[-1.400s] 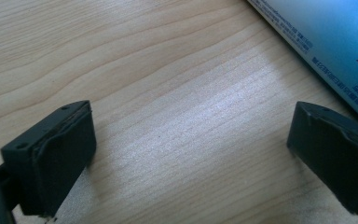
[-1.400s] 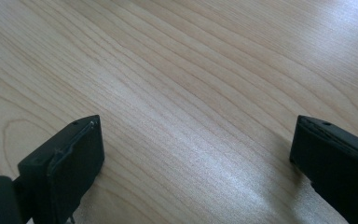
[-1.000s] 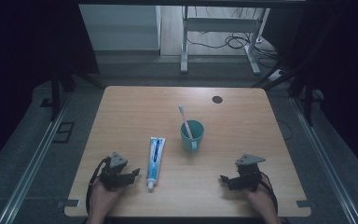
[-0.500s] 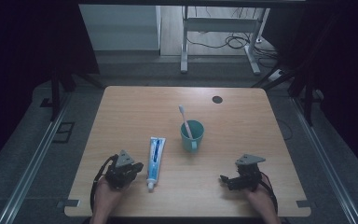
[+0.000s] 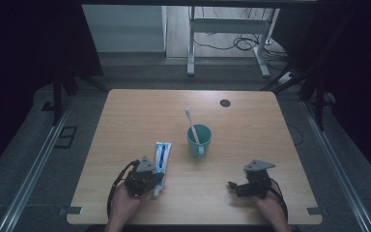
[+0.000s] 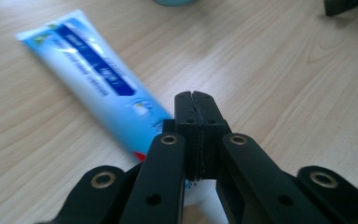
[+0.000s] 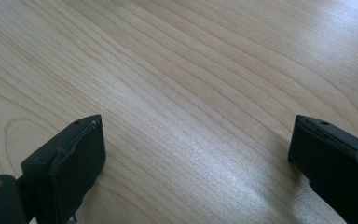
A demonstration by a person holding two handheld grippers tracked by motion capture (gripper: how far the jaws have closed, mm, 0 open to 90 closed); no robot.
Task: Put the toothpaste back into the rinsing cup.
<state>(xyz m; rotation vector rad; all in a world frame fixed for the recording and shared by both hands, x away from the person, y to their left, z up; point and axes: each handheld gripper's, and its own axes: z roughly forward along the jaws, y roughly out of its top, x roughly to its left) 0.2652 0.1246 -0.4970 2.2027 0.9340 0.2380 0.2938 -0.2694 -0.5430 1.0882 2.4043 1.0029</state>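
The left gripper (image 6: 196, 100) is seen with its jaws pressed together, nothing caught between them, poised just over the cap end of the toothpaste tube (image 6: 100, 91). The tube lies flat on the wooden table (image 5: 125, 121), its far end reaching toward the teal cup (image 5: 199, 140), in which a toothbrush (image 5: 191, 123) is stood. The right gripper (image 7: 196, 154) is held well apart at the near right, jaws spread over bare wood.
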